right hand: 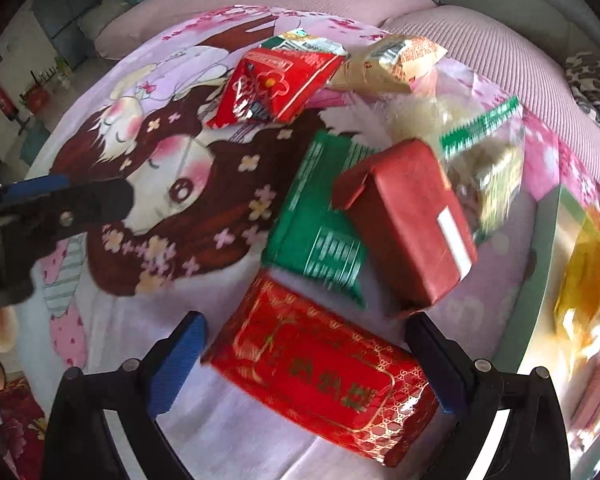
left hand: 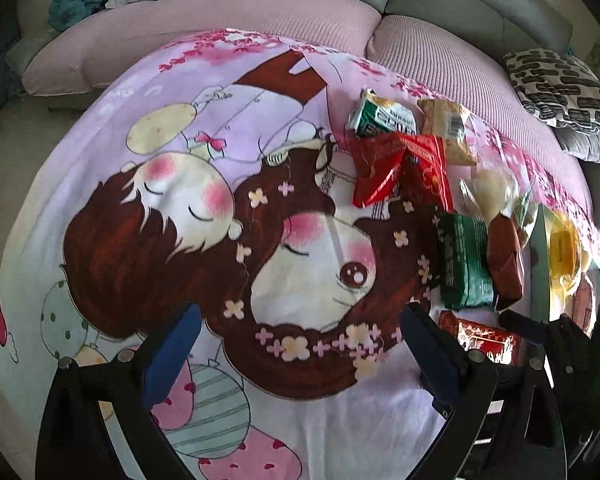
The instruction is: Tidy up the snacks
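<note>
Between our right gripper's (right hand: 304, 364) spread blue fingers lies the glossy red gold-patterned packet (right hand: 320, 368), so we should close squarely across it, left gripper (left hand: 300, 354) likewise agape.

Left gripper (left hand: 300, 344) and right gripper (right hand: 306, 354) both hover, jaws spread wide.

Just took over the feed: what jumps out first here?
The big cartoon blanket covering the surface, with snack packs heaped along its right side. Nearest, a red and gold packet lies between the open right gripper fingers, a green packet and dark red block just beyond.
</note>
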Available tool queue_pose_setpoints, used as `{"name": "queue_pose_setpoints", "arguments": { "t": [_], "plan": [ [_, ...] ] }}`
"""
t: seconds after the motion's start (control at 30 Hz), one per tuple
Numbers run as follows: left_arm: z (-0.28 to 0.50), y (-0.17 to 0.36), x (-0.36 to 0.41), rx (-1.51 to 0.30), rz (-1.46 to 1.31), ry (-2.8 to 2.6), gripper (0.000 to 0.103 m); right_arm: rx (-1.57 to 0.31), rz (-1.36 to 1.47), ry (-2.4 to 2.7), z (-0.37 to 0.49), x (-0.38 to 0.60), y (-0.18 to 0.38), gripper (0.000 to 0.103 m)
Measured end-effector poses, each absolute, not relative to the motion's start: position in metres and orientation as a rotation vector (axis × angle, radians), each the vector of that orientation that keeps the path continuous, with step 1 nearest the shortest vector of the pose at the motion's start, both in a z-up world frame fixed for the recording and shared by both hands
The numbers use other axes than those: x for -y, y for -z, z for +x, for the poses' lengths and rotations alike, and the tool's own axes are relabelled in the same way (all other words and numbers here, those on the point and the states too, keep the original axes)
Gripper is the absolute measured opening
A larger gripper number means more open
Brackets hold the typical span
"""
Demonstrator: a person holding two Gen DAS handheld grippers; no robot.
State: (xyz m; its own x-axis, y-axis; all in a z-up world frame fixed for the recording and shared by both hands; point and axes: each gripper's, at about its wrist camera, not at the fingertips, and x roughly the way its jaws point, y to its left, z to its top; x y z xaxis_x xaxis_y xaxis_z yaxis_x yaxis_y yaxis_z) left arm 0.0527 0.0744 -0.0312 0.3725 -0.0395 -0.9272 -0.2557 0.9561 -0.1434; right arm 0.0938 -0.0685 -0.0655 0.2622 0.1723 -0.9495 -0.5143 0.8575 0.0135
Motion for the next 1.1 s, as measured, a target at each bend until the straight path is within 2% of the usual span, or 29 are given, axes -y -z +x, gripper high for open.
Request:
{"name": "queue_pose_setpoints", "arguments": {
  "t": [0.33, 0.4, 0.57, 0.87, 1.1],
  "plan": [
    [0.035, 0.039, -0.078, -1.203, -0.308, -0.137, 0.100, -1.247, -0.216, -0.417, 0.060, 0.079, 0.068, 0.100],
    [0.033, 0.039, -0.079, -1.201, -0.312, -0.135, 0.100, -1.243, -0.217, -0.400, 0.051, 0.081, 0.069, 0.097],
    [0.033, 0.041, -0.078, -1.211, -0.319, -0.130, 0.100, -1.219, -0.200, -0.321, 0.043, 0.079, 0.066, 0.077],
    [0.036, 0.045, -0.077, -1.222, -0.318, -0.128, 0.100, -1.192, -0.113, -0.169, 0.051, 0.085, 0.064, 0.068],
    [0.038, 0.046, -0.077, -1.227, -0.309, -0.130, 0.100, -1.193, -0.110, -0.141, 0.052, 0.084, 0.064, 0.066]
  ]
}}
